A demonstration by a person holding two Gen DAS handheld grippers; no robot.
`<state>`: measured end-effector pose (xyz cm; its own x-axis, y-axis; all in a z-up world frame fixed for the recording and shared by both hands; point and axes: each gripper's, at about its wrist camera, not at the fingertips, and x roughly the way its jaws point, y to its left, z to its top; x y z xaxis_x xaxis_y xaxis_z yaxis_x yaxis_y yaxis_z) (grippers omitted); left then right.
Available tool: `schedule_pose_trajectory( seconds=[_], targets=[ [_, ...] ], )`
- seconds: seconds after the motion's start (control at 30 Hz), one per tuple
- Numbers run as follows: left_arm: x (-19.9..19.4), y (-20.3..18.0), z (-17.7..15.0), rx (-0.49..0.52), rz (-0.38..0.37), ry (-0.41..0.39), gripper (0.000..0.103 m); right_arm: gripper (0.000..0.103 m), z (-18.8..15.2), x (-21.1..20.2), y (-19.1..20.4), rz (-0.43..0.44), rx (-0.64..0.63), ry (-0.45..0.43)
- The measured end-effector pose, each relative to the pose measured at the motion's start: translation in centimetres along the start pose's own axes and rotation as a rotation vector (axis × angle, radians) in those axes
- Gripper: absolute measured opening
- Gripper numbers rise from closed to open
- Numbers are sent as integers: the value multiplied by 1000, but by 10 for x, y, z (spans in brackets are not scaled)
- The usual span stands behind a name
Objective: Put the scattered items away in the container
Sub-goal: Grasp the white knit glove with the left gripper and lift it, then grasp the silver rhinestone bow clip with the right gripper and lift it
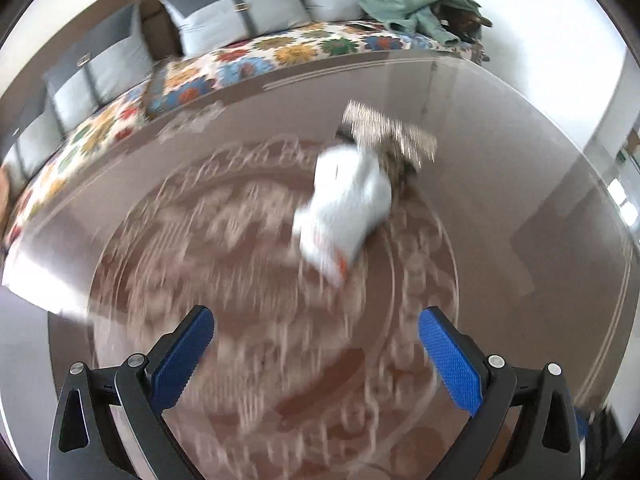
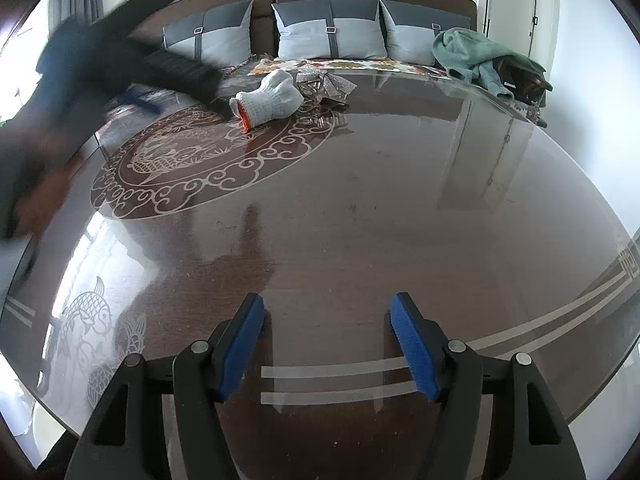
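A white knitted glove with an orange cuff lies on the round glass-topped table. Right behind it lies a crumpled shiny silver wrapper, touching the glove. My left gripper is open and empty, hovering short of the glove; its view is motion-blurred. It shows as a dark blur at the left of the right wrist view. My right gripper is open and empty above the near part of the table, far from the glove. No container is in view.
A sofa with grey cushions and a flowered cover runs behind the table. A green cloth lies heaped at its right end. The tabletop carries an ornate round inlay.
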<state>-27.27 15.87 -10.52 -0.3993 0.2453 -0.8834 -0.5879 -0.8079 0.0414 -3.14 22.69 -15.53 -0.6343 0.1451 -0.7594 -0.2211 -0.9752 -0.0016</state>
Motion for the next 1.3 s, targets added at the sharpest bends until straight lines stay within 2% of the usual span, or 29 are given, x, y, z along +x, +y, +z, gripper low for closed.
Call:
schedule_pose_trajectory(
  seconds=[0.03,0.23,0.33,0.37,0.43,0.47,0.57,0.77,0.87,0.9,1.0,1.1,1.2,1.23,1.3],
  targets=[
    [7,1,14,9,-14,10,103,68,0,0,0,1,-1,-1],
    [55,-9,54,101,25,98,103,69,1,3,0,8,-9,-8],
    [71,-10,61,88,-23,113,100,69,2,4,-1,12,-13,-12],
    [76,-10,64,82,-38,118,82,69,2,4,-1,13,-14,-13],
    [78,-5,64,39,-47,123,55,69,2,5,-1,13,-13,-15],
    [77,-2,63,16,-45,122,36,69,2,5,-1,13,-13,-16],
    [75,5,61,-50,-38,118,35,69,2,6,-2,12,-12,-18],
    [47,26,8,-187,-6,109,35,69,3,8,-3,17,-12,-21],
    [35,33,-18,-214,17,108,35,69,7,7,-10,63,17,-9],
    [31,36,-26,-223,25,107,35,69,13,6,-17,156,48,-3],
    [19,44,-52,-249,49,106,34,69,49,8,-28,335,56,-17],
    [11,48,-69,-268,62,105,35,69,131,29,-33,441,-55,-87],
    [10,47,-70,-275,52,104,35,69,193,63,-29,442,-240,-108],
    [10,46,-71,-280,47,103,35,69,212,75,-21,380,-363,-131],
    [9,45,-72,-290,41,100,35,69,235,100,-10,352,-558,-140]
  ],
)
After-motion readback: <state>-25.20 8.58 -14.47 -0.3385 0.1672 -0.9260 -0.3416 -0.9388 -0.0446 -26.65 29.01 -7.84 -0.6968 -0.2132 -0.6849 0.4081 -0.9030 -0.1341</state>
